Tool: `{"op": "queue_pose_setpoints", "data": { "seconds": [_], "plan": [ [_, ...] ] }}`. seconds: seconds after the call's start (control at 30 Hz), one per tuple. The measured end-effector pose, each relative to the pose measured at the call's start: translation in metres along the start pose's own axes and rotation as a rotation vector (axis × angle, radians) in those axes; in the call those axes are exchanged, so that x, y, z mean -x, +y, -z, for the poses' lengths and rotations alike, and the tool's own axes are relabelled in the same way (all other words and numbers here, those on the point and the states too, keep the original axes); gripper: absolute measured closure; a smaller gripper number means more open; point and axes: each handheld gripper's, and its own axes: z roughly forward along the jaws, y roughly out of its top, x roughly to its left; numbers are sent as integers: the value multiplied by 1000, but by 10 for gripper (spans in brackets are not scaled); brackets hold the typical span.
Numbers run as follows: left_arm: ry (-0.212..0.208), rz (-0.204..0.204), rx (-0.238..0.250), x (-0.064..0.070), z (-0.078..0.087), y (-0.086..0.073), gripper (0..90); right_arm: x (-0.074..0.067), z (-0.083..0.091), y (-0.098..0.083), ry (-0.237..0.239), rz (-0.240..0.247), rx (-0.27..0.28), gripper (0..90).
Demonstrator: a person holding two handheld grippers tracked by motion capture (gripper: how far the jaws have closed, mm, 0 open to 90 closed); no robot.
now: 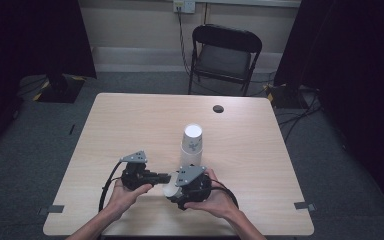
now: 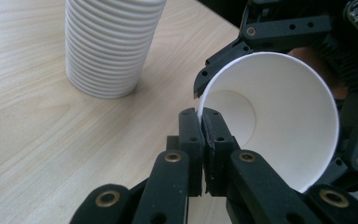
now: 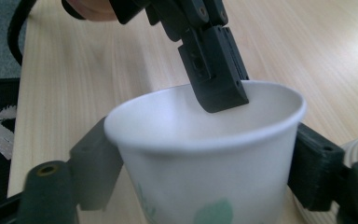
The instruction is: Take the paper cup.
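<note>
Left gripper view: fingers (image 2: 192, 135) pinch cup (image 2: 279, 126) rim.

Wooden table (image 1: 130, 125) with cup stack (image 1: 192, 141)

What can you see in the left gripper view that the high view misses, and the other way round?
The left gripper view shows the left gripper pinching the rim of a single paper cup, the cup's white inside, and the ridged rims of the stack of cups. The high view shows the person's hands, the whole table, a folding chair and the floor. Both show the cup, the stack, the wooden tabletop and the right gripper around the cup.
</note>
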Motion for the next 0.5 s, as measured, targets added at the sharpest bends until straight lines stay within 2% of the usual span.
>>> {"op": "queue_pose_setpoints", "data": {
  "seconds": [0.17,0.2,0.33,0.5],
  "plan": [
    [-6,39,-44,-3,-5,-1,884,-2,-7,2,2,20,-40,198],
    [-1,34,-57,-3,-5,-1,885,-3,-8,2,-2,29,-48,197],
    [-2,33,-57,-2,-5,-1,886,-7,-10,3,-8,52,-58,203],
    [-9,47,-54,-3,-5,-1,888,-7,-9,2,-9,55,-59,213]
  ]
}}
